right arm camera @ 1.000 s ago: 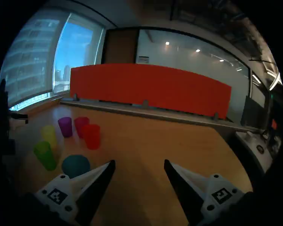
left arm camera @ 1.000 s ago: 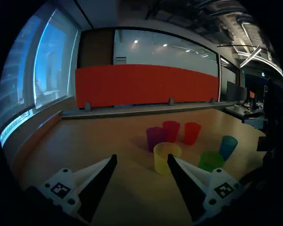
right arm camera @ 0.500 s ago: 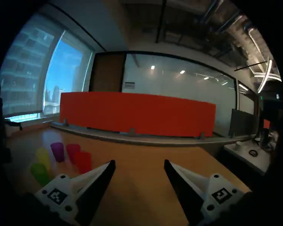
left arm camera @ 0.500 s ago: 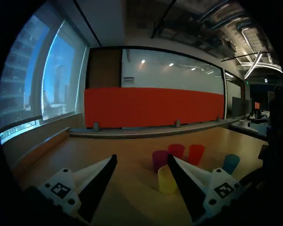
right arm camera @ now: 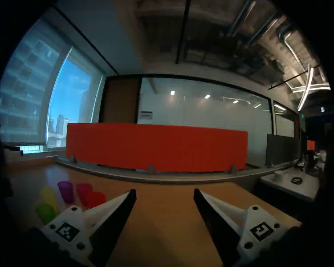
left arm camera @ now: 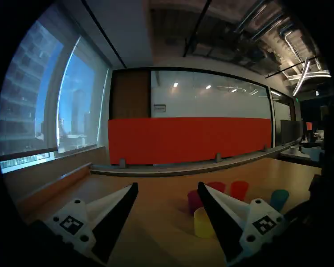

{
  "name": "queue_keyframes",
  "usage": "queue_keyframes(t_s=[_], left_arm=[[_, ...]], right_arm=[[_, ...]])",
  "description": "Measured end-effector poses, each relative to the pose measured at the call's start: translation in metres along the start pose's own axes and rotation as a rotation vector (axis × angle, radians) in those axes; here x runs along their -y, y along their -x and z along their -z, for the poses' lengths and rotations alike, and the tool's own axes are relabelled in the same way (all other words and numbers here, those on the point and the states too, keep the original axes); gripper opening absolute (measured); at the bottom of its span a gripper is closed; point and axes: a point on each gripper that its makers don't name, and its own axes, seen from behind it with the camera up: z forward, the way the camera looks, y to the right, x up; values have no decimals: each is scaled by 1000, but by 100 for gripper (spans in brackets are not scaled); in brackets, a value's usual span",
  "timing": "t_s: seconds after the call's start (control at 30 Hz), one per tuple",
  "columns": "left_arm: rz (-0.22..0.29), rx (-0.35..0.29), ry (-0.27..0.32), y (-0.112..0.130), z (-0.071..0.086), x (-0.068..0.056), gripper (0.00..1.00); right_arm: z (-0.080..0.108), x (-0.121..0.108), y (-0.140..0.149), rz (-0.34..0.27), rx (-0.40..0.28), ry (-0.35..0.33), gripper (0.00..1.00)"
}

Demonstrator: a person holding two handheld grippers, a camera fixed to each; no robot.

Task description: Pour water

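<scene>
Two tongs wide open above the desk (left arm camera: 158, 196), nothing gripped!

Left tongs (left arm camera: 167, 184) and right tongs (right arm camera: 164, 191) both gape, empty, touching nothing. Five cups counted in the left gripper view, all upright, mouths up: yellow cup (left arm camera: 203, 222) nearest, then purple cup (left arm camera: 193, 200), red cup (left arm camera: 217, 186), orange cup (left arm camera: 239, 189), teal cup (left arm camera: 279, 199). Green cup (right arm camera: 46, 212) sits low left in the right gripper view.

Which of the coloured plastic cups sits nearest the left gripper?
The yellow plastic cup; it stands in front of the magenta cup, closest to the left gripper.
</scene>
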Motion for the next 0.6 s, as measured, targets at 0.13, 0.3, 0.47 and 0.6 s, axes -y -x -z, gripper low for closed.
queue_keyframes(t_s=[0.13, 0.3, 0.47, 0.6], left_arm=[[4, -8, -9, -1, -1, 0, 99], [12, -19, -12, -2, -1, -3, 99], [7, -20, -19, 2, -1, -3, 99], [-4, -24, -37, 6, -2, -2, 99]], right_arm=[[-1, -4, -6, -13, -20, 6, 100], [-3, 0, -5, -34, -25, -19, 100], [-5, -4, -2, -54, -12, -17, 100], [-4, -4, -5, -60, -18, -19, 100]])
